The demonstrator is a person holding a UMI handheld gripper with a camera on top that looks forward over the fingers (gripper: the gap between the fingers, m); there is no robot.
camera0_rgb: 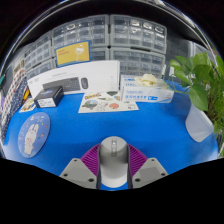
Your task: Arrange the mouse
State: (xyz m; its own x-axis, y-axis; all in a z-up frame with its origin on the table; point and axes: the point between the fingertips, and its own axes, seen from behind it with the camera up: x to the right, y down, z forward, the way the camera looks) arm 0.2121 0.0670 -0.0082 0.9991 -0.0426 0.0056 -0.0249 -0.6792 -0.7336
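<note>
One mouse, grey, sits between the fingers; purple pads look pressed to its flanks, so gripped at a narrow span. Likely light, rigid plastic with a smooth rounded shell, slippery on top; the sides by the waist are the best hold. Beyond the fingers, blue surface, white box, leaflet. Plant off to the right.

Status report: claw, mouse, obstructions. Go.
Claw shut on the mouse, pink pads pressing both its sides. Mouse low over the blue table. Path ahead open; leaflet and boxes sit farther back.
</note>
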